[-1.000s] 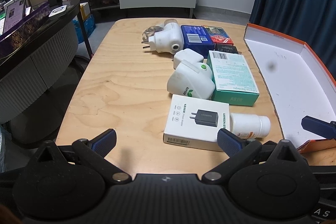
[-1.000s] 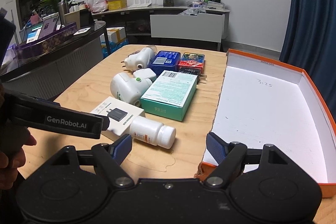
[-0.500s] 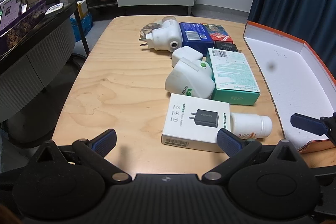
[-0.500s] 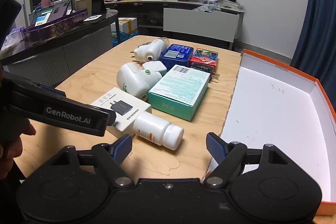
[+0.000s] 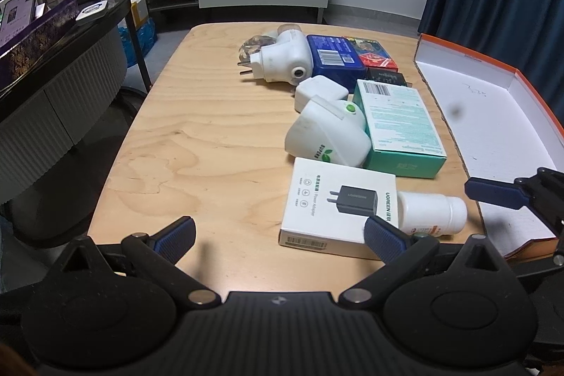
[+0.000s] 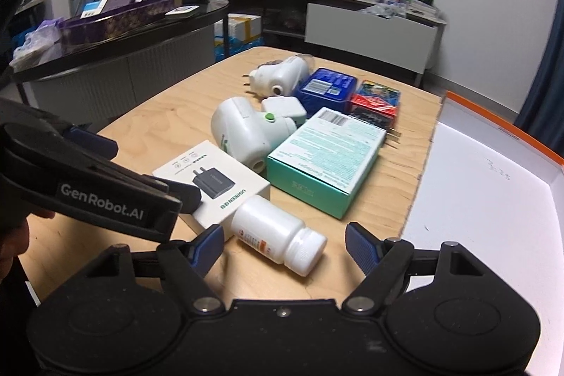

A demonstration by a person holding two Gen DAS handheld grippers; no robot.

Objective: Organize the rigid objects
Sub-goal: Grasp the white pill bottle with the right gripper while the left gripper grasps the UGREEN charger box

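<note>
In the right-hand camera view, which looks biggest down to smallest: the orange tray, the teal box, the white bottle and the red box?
1. Orange tray, by far.
2. Teal box.
3. White bottle, though nearness to the camera flatters it.
4. Red box, farthest and partly hidden.

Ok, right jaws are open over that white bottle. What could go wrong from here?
The white bottle lies on its side, so it may roll off-centre as the right gripper closes. It sits against the charger box, which could get nudged. The left gripper hangs close by and might collide.
</note>
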